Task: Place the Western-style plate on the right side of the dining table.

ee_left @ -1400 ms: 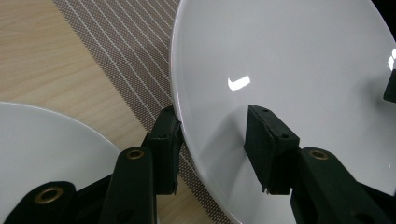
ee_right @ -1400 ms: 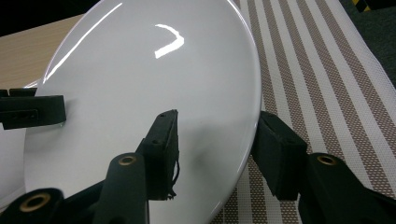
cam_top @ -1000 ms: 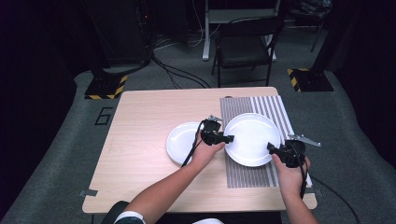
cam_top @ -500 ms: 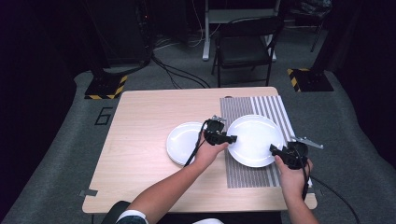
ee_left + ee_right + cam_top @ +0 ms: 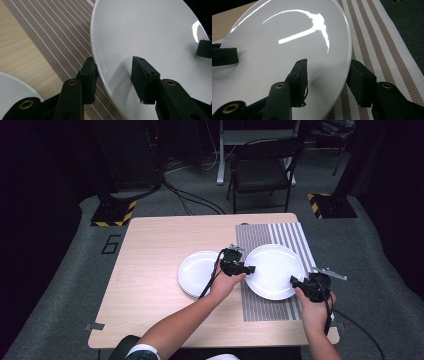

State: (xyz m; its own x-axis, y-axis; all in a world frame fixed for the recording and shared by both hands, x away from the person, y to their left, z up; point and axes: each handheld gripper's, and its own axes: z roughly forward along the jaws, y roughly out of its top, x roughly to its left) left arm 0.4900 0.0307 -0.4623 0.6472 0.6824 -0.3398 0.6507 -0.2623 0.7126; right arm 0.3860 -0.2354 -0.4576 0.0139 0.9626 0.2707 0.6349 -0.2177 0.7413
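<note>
Fingers of my left gripper (image 5: 248, 269) and right gripper (image 5: 295, 281) both pinch the rim of the large white plate (image 5: 274, 271), at centre-right of the high view over the striped mat (image 5: 280, 235) on the worktop (image 5: 150, 245). Left of it sits a smaller white plate (image 5: 197, 272).

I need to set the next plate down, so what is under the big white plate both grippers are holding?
Under the big white plate lies the striped placemat, spread on the wooden table. The stretch of mat directly below the plate is covered, so anything lying there cannot be seen.
</note>
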